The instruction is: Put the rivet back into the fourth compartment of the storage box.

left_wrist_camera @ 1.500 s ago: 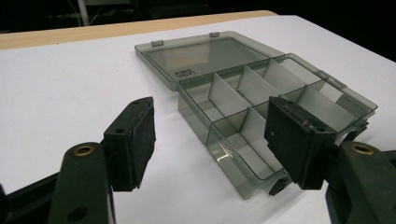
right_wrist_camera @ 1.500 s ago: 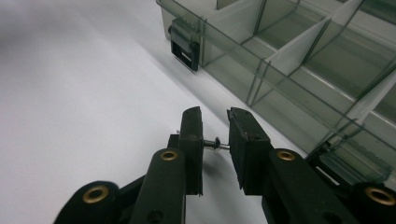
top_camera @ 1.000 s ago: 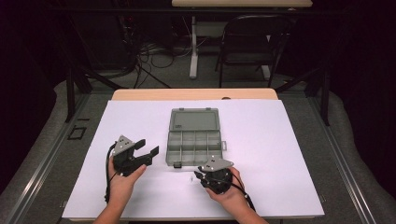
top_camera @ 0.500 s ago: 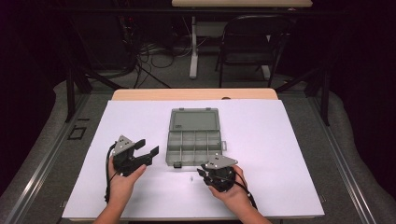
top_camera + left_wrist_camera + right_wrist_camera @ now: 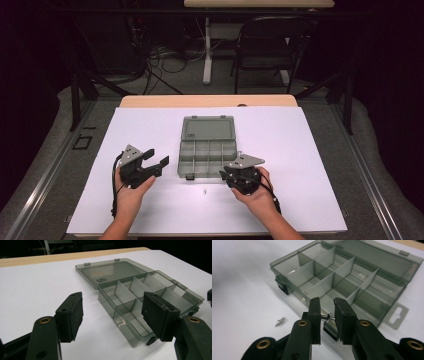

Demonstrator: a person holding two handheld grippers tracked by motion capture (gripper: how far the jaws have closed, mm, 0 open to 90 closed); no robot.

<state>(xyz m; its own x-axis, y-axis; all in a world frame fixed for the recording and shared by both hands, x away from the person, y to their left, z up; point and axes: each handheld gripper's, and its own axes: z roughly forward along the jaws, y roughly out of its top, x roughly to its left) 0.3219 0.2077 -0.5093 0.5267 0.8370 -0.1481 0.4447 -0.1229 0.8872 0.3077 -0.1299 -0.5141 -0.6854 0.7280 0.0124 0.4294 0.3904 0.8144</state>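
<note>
Both forearms come in over the worktop's near edge, the left hand [image 5: 131, 192] holding the left gripper [image 5: 156, 161] with fingers [image 5: 71, 315] spread wide, the right hand [image 5: 256, 195] holding the right gripper [image 5: 327, 315] with fingers pinched on a small metal pin [image 5: 327, 317].

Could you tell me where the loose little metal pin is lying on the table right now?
In the high view the metal pin lies on the white table cover, just in front of the open compartment box, between the left gripper and the right gripper.
</note>
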